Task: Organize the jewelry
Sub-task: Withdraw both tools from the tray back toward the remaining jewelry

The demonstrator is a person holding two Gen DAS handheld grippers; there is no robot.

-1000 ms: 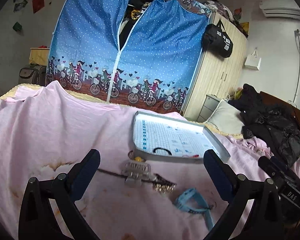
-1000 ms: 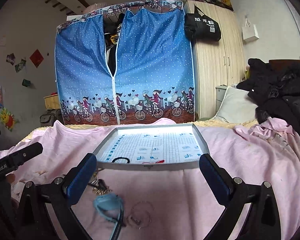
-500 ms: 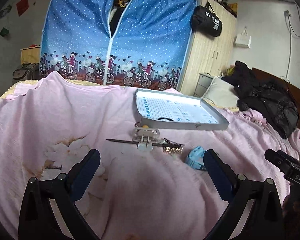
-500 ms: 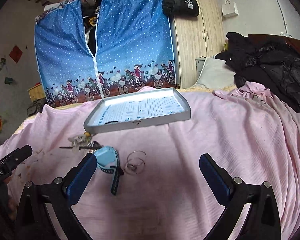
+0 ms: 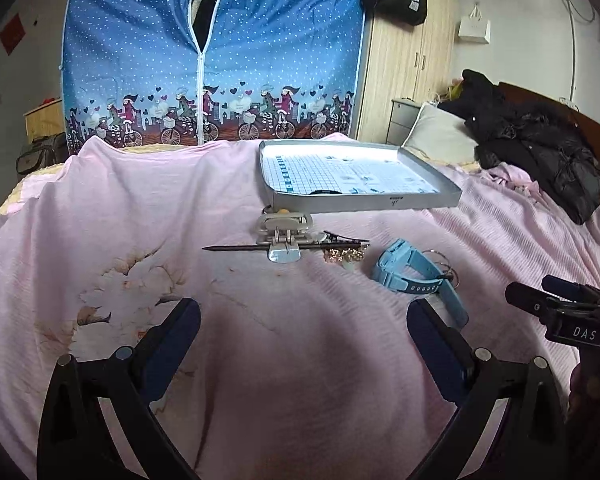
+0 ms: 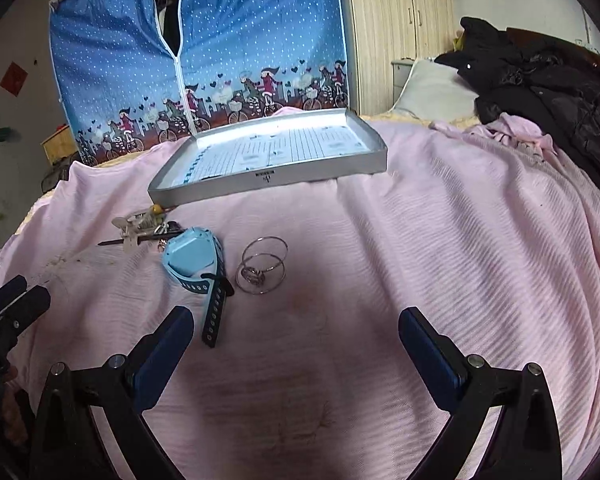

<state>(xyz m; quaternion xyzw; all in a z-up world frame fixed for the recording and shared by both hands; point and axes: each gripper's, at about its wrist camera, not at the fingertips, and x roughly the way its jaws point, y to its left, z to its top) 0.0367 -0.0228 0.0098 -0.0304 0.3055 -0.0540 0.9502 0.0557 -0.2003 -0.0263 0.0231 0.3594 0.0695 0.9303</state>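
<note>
Right wrist view showed the blue watch [image 6: 192, 258] at centre left on the pink bed sheet [image 6: 440, 240], just beside two wire hoops [image 6: 262, 266], with the silver tray [image 6: 268, 176] above. Left gripper [image 5: 303, 322] and right gripper [image 6: 296, 332] were both wide open, holding nothing.

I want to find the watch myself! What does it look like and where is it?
Look at the pink bedspread, in front of the silver tray. The watch lies there between a pile of hair clips and two wire hoops. It is the only light blue thing, with a strap full of holes.
</note>
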